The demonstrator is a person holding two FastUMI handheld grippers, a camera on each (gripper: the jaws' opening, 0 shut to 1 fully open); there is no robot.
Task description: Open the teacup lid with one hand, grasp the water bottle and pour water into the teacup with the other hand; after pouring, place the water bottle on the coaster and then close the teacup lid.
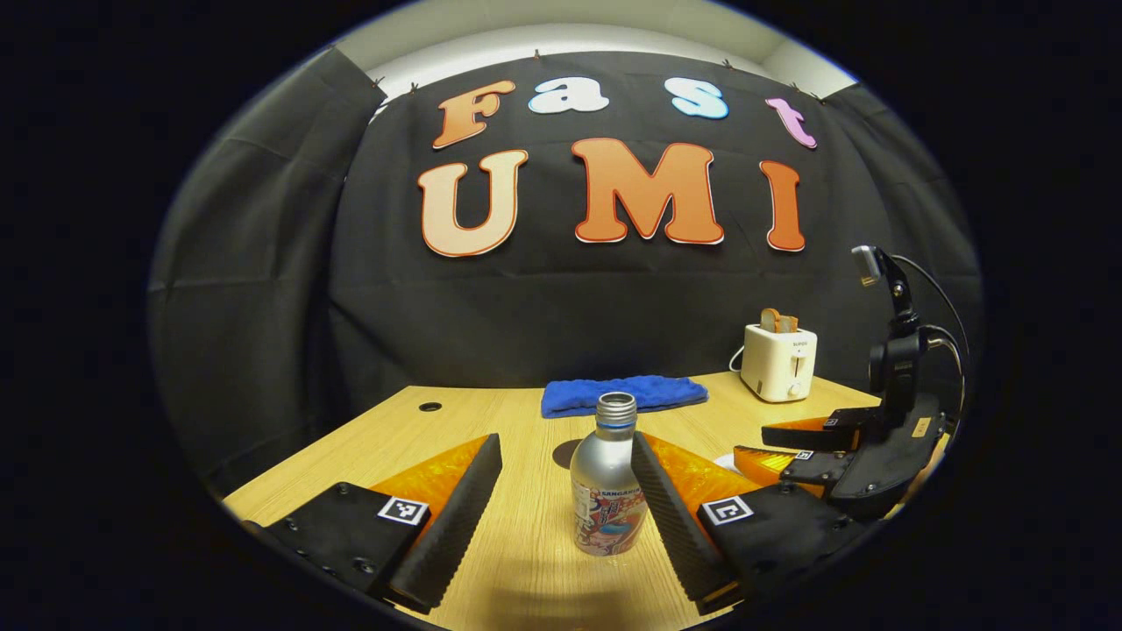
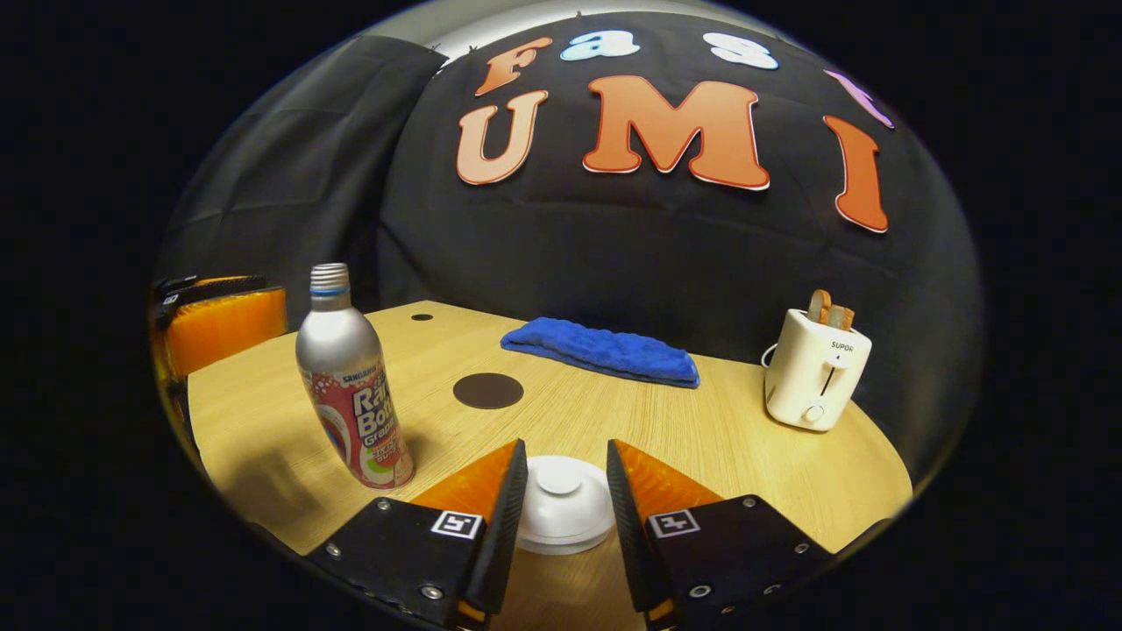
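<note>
The counter (image 2: pixel 719 429) is a pale wood-grain surface with a small round hole near its far left corner.

Against the back edge lies a folded blue towel (image 2: pixel 600 349), and to the right of it stands a white toaster (image 2: pixel 815 368) with 2 slices of bread standing up out of its slots.

Your left tool (image 1: pixel 565 460) is spread wide, with 1 finger on each side of the water bottle (image 1: pixel 607 486). In the left gripper view the right-hand pad sits close against the bottle's side, while the left-hand pad stands clear of it, so the tool holds nothing.

Your right tool (image 2: pixel 565 469) is at a narrower spread, its 2 fingers flanking the teacup lid (image 2: pixel 563 513). You cannot tell from the right gripper view whether the pads touch the lid's rim. In the left gripper view this tool appears at the right edge, low over the counter.

The water bottle stands upright, uncapped, on the counter's left half in the right gripper view, silver above and with a printed label below.

The coaster (image 2: pixel 488 390) is a dark flat disc lying between the bottle and the towel, apart from both.

The teacup lid is white, with a round knob at its centre, nearest you.
</note>
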